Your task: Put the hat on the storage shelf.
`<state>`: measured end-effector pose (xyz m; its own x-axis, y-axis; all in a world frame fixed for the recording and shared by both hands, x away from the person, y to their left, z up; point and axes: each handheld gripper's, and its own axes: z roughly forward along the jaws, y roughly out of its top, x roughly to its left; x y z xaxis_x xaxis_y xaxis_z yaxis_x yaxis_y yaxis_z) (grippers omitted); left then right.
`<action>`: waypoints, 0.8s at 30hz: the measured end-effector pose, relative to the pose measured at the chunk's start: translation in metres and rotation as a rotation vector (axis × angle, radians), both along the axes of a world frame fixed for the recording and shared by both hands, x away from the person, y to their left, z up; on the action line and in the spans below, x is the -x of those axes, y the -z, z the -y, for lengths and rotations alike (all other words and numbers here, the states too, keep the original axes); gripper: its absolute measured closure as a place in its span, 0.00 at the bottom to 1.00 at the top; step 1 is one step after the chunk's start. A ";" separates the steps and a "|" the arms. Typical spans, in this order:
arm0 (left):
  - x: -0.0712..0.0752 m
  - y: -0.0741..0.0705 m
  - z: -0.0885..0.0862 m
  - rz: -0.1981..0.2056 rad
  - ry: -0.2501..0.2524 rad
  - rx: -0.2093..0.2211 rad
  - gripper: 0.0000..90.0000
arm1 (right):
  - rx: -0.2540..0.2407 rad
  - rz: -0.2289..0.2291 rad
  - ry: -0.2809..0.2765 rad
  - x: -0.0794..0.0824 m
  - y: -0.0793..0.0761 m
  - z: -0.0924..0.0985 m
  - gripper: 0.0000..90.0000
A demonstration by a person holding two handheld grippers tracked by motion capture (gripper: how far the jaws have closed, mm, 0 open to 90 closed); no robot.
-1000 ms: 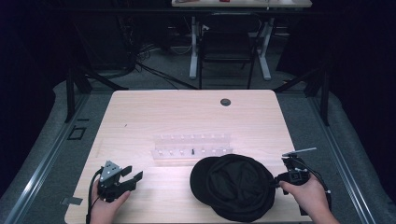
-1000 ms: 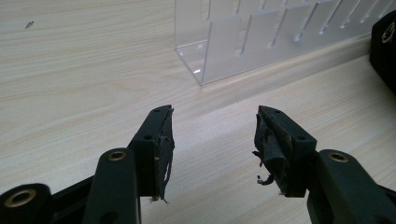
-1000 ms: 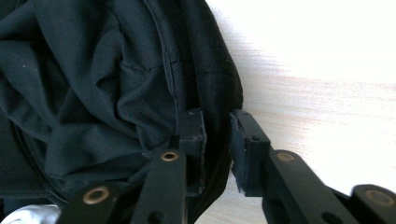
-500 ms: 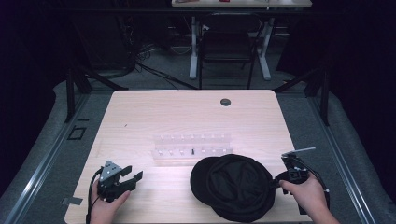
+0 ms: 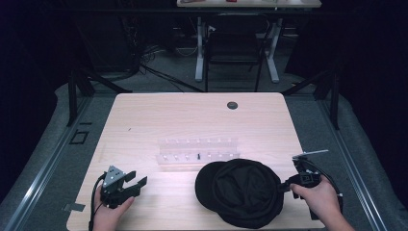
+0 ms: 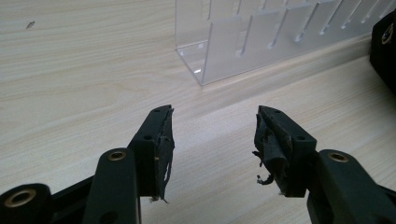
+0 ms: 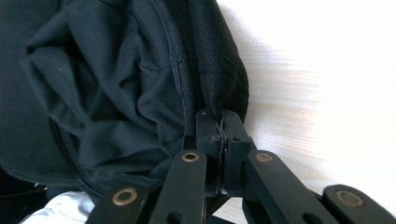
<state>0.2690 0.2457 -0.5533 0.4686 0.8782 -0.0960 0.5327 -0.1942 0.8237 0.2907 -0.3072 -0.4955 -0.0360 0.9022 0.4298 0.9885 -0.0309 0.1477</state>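
At the frame's lower right, the right gripper (image 5: 287, 185) has its jaws pinched tight on the rim of the black fabric cap (image 5: 243, 192) lying on the pale wooden counter (image 5: 192, 120). The left gripper (image 5: 130, 185) sits lower left, jaws wide apart and empty. That thin hold may slip if tugged.

Room: was dark around the lit table (image 5: 144, 120), the floor and far furniture dim.
Table light: fell from above, even and soft.
Right gripper view: wood blew out to white glare at the upper right; the black cap (image 7: 116, 74) kept its folds.
Left gripper view: sharp near the jaws, soft toward the clear rack (image 6: 261, 37).
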 end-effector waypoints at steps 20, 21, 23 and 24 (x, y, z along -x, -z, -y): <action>-0.001 0.000 0.002 -0.003 0.004 -0.004 0.52 | -0.186 0.069 -0.012 -0.004 -0.043 -0.005 0.98; -0.001 0.000 0.003 0.000 0.002 -0.001 0.52 | -0.187 0.072 -0.001 -0.004 -0.046 -0.007 0.98; -0.001 0.000 0.003 0.001 0.003 -0.001 0.52 | -0.200 0.074 -0.025 -0.005 -0.051 -0.009 0.98; -0.001 0.000 0.002 0.001 0.004 -0.002 0.52 | -0.203 0.075 -0.030 -0.005 -0.052 -0.010 0.98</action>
<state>0.2697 0.2433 -0.5535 0.4719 0.8766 -0.0942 0.5312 -0.1974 0.8240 0.2959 -0.2975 -0.4433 -0.1008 0.7955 0.5975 0.9758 -0.0380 0.2151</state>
